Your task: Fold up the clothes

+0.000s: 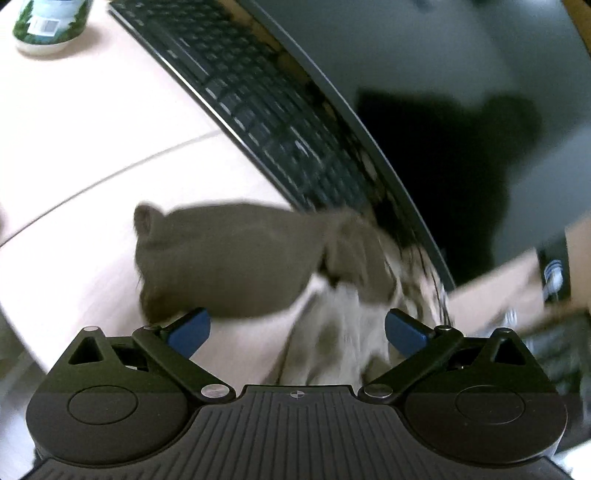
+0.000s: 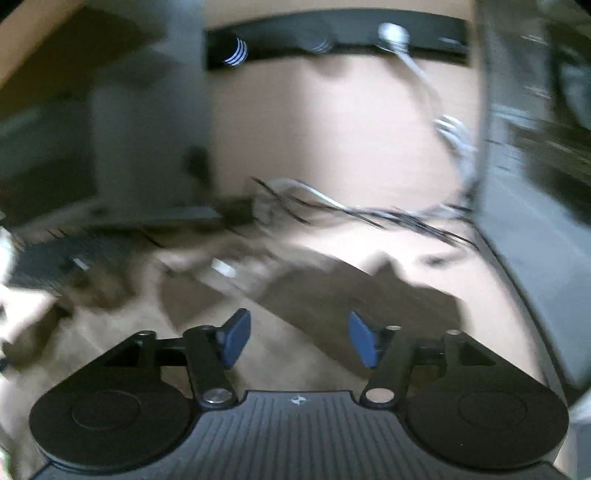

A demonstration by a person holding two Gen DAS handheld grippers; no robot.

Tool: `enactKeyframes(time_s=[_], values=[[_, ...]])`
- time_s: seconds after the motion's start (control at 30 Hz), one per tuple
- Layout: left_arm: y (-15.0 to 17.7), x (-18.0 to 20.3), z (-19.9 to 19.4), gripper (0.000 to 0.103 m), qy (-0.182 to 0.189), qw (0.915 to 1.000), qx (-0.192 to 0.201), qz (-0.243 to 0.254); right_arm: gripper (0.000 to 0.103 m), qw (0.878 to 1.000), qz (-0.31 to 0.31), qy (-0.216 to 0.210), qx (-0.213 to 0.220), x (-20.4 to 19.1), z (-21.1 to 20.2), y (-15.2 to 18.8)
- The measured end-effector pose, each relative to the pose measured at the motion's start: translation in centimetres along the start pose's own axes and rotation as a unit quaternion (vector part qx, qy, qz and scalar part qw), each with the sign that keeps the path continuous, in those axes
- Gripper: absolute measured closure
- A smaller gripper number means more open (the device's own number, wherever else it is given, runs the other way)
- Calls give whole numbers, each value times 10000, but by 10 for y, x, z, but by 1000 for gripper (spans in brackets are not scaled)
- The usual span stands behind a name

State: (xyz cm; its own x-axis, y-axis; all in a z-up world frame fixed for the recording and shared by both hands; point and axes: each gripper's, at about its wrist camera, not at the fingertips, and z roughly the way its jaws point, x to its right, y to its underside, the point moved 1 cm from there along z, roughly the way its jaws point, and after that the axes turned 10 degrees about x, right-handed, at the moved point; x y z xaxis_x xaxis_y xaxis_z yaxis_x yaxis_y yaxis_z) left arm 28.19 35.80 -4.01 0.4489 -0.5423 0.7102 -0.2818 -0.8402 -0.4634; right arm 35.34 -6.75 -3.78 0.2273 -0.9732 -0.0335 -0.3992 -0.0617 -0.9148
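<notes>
Left gripper (image 1: 297, 330) gapes empty over the bunched grey cloth (image 1: 236, 258), poised for a hold. Right gripper (image 2: 299, 339) likewise spread, holding nothing, above blurred fabric.

Counts: 1 grey-brown fabric garment (image 1: 229, 258), crumpled. 1 black flat keyboard (image 1: 258, 107). 1 dark monitor screen (image 1: 461, 110). 1 white plastic tub with green label (image 1: 48, 26). 2 black grippers with blue pads: left (image 1: 297, 328), right (image 2: 299, 338). Cables (image 2: 369, 212) too blurred to count.
</notes>
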Motion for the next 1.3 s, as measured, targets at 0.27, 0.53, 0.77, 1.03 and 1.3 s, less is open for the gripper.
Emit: enactKeyframes(time_s=[0.27,0.53,0.77,1.03,1.3], values=[[-38,16,35,73,-623,9931,979,174,30,9984,-323,473,-31,39,-38,20],[-110,59,15,100,-699,9639,2150,1407,30,9972,-576,472,108,44,-24,9],[-101,66,-13,49,-147,9792,1473,1385,30,9933,-1091,383,92,29,47,-4],[-46,27,-24,12,-288,9885,538,1383,90,9921,-753,993,-137,79,117,-24],[-24,-9,-25,9,-308,9950,219,921,91,9893,247,-51,1438,61,55,-136]])
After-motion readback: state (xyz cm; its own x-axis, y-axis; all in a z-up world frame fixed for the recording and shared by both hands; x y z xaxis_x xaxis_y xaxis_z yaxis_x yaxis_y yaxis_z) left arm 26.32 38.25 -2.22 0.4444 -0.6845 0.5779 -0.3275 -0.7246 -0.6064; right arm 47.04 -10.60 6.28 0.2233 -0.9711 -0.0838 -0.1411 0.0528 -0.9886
